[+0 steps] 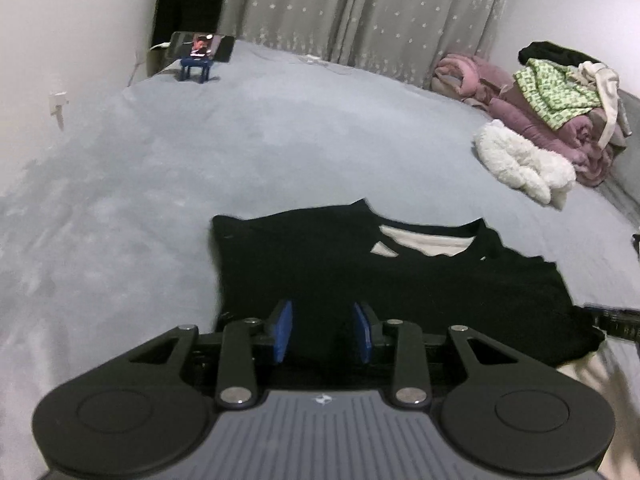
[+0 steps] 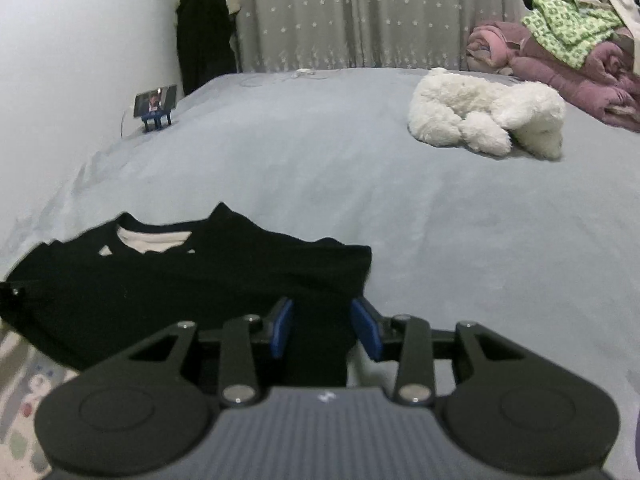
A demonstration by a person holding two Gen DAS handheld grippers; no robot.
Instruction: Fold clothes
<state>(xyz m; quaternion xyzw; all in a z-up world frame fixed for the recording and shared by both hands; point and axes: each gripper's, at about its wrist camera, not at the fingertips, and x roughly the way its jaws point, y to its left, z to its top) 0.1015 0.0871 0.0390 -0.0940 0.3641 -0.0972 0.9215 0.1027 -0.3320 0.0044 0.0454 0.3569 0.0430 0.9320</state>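
A black garment (image 1: 360, 280) lies spread on the grey-blue bed (image 1: 200, 168), at the near edge, its neckline turned away from the person and a pale lining showing inside the collar. It looks squarish and fairly flat, with the sides drawn in, so the scene would fit either a shirt laid out for folding or one already partly folded; the pictures do not settle which. The left gripper (image 1: 323, 330) sits low over the garment's near hem, towards its left side, blue pads parted with black cloth visible in the gap between them — released, not pinching anything that can be seen. The right gripper (image 2: 325, 328) is at the near right corner of the same garment (image 2: 180, 280), likewise with pads spread apart and nothing clamped, though whether cloth lies between them is hard to tell against the dark fabric. The risks from here are mostly about the cloth itself. The fabric is thin and limp, and a pinch could catch only the top layer, so that a lift would peel the layers apart and spoil the outline. Uneven lifting by the two claws could skew the hem and leave a crooked crease. The garment also sits close to the mattress edge, so a pull towards the person could drag it off. The white plush toy (image 2: 488, 114) and the pile of clothes (image 2: 568, 36) lie well apart, out of the way.
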